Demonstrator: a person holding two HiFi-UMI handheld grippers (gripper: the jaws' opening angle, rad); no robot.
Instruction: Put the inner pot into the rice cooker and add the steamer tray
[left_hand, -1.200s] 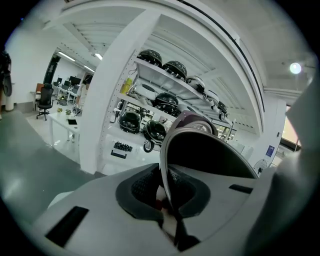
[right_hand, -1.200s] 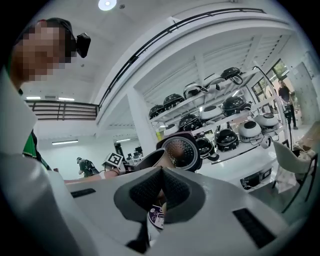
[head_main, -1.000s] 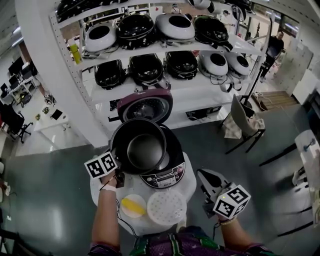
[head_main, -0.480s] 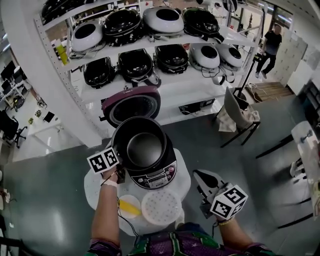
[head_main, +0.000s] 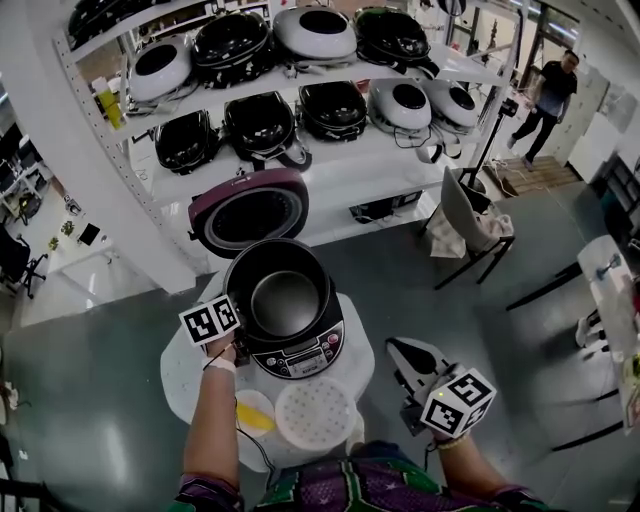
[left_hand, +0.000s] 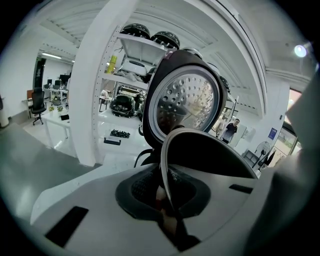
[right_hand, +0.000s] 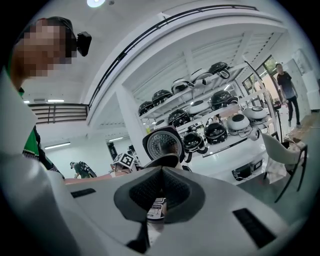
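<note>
Rice cooker (head_main: 332, 343) at centre of round white table (head_main: 185, 380), control panel (head_main: 305, 362) toward the near side. Lid (head_main: 250, 208) swung open and standing on the far side, perforated inner plate visible in the left gripper view. Inner pot (head_main: 287, 297) set inside the cooker opening, dark interior facing up; full seating not verifiable from any view.

Left gripper (left_hand: 166, 196) clenched on the left rim of the inner pot, thin rim edge pinched between the two pads, pot wall curving away to the right in the left gripper view. In the head view, marker cube of this gripper just left of the pot, with the wrist on its near side over the table.

Right gripper (right_hand: 160, 192) clenched with nothing between the pads, held off the table to the near right of the cooker, well apart from pot and tray.

Steamer tray (head_main: 313, 413) flat on the table at the near side, just in front of the control panel, touched by neither gripper. Small white dish (head_main: 262, 400) holding a yellow item (head_main: 254, 418) just left of the tray.

Far side: white shelving (head_main: 330, 160) loaded with further cookers. Person (head_main: 550, 92) at far right, chair (head_main: 462, 222) right of the shelving.
</note>
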